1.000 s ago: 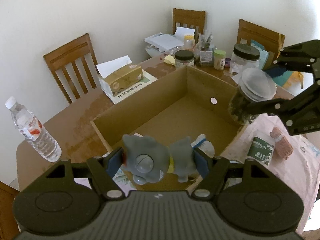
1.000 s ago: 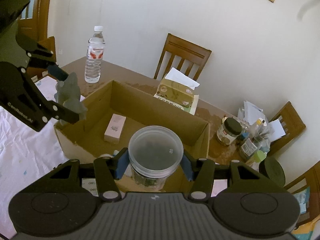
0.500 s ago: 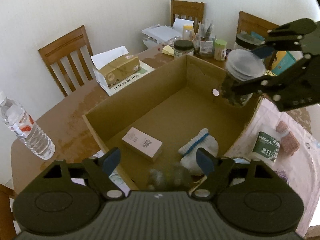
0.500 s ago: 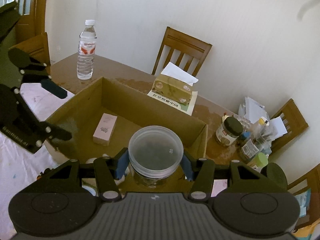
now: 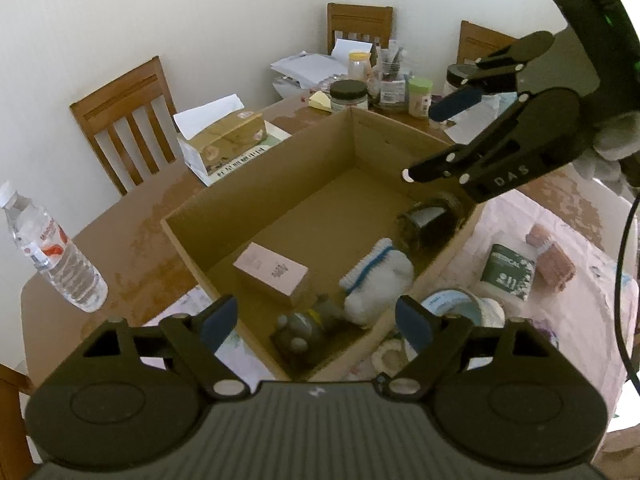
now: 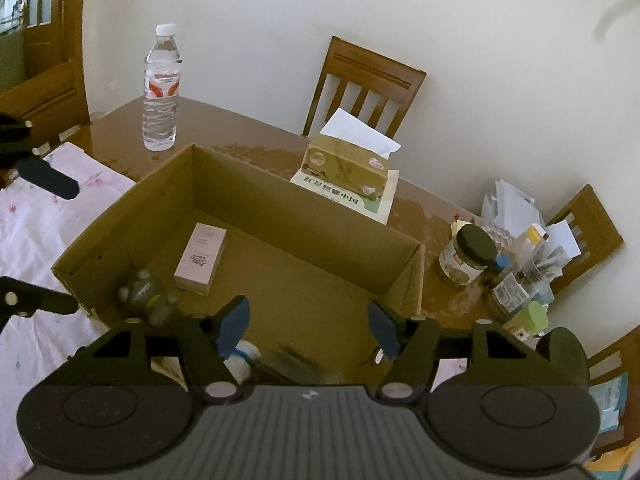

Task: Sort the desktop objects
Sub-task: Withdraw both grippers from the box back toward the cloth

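Both grippers' jaws are opening, empty, above the square-walled cardboard box (image 5: 256, 184) holding a plush toy (image 5: 304, 326)

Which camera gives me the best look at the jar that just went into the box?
The left wrist view. There the jar lies in the cardboard box beside the white sock, under the opening right tool. The right wrist view catches only a dark blur between its own fingers.
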`<state>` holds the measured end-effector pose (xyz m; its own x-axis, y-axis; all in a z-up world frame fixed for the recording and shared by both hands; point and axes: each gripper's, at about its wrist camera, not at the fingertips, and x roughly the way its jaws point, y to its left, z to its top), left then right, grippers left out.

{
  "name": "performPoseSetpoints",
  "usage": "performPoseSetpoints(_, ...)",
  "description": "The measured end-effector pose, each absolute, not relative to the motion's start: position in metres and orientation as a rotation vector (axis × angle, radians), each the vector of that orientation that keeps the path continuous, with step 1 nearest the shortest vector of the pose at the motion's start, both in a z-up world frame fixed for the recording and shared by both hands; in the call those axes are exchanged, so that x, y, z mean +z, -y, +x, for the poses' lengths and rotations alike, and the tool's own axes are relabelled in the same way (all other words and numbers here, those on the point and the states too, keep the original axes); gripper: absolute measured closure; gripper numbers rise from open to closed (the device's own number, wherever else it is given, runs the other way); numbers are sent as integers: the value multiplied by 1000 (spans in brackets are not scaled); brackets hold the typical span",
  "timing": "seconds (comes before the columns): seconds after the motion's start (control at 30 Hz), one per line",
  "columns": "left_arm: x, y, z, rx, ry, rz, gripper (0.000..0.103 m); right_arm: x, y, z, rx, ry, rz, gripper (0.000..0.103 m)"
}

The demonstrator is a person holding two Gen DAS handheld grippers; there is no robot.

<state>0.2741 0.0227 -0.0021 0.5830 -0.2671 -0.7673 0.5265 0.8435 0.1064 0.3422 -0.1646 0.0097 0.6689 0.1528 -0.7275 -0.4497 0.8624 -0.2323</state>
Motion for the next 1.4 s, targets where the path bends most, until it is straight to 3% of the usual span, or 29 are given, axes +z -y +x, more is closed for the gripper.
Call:
performPoseSetpoints(0.57, -26, -12, 212, -595, -867, 384, 15, 1, 172, 278, 330, -798, -366, 26)
performPoseSetpoints(0.77, -33, -5, 184, -630, -863, 395, 10, -8, 176, 243, 307, -817, -328, 24)
performPoseSetpoints(1.4, -72, 15, 122, -738, -904, 454, 10, -65, 189, 137, 166, -910, -183, 23)
